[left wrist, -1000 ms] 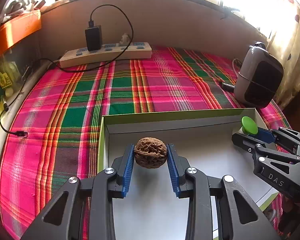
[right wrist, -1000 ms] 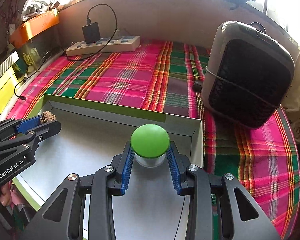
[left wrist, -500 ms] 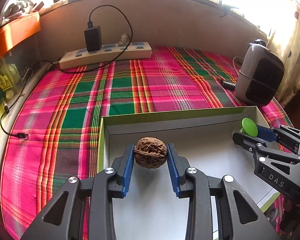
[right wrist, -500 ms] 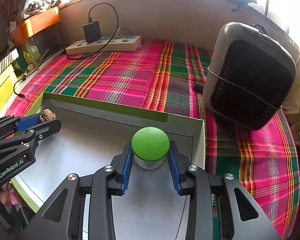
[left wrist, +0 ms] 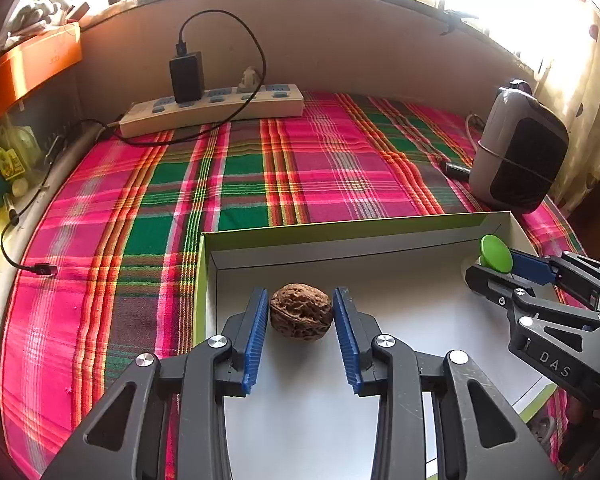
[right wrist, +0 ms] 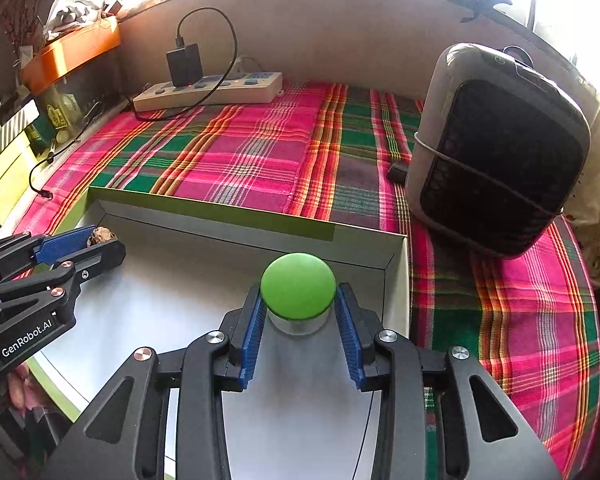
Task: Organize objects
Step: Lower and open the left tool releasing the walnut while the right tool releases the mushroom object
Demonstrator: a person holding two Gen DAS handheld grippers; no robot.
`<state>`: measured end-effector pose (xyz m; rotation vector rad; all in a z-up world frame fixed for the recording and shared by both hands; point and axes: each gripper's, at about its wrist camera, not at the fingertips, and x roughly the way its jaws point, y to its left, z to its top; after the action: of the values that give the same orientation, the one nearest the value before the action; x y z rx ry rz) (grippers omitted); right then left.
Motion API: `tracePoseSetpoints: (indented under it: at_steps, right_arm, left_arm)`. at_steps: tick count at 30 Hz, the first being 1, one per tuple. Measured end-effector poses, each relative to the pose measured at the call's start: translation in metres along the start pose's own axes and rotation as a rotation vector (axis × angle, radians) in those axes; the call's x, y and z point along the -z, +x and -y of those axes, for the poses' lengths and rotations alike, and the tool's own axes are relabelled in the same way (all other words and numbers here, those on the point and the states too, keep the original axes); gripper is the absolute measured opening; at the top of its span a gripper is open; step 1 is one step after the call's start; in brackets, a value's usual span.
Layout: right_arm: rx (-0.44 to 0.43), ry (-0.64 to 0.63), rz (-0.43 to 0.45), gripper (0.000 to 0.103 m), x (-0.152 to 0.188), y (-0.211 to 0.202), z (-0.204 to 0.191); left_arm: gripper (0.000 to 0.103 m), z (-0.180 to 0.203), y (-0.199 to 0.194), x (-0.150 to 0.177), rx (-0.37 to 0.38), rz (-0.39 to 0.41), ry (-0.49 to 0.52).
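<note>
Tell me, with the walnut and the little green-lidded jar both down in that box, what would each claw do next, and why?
Probably lift both claws straight up and away. The walnut lies on the floor of the box with slim gaps to the left gripper pads, and the green-lidded jar stands there too; the right gripper has just been opening around it. Both look released.

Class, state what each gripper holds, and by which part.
Nothing, apparently. The walnut rests on the box floor between the left gripper fingers, the green-lidded jar between the right gripper fingers; both have just been opening.
</note>
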<state>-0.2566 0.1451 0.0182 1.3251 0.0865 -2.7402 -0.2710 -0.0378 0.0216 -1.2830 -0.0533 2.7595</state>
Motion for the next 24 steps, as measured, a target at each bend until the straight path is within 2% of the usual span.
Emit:
tracePoseSetpoints:
  at_steps: [5, 24]
  right_arm:
    - [0.007, 0.000, 0.018, 0.048, 0.000, -0.005, 0.000]
    - [-0.003, 0.036, 0.066, 0.049, 0.012, -0.037, 0.001]
  left_arm:
    - [0.032, -0.002, -0.003, 0.001, 0.008, 0.002, -0.013]
    - [0.034, -0.013, -0.041, 0.016, 0.011, 0.054, -0.036]
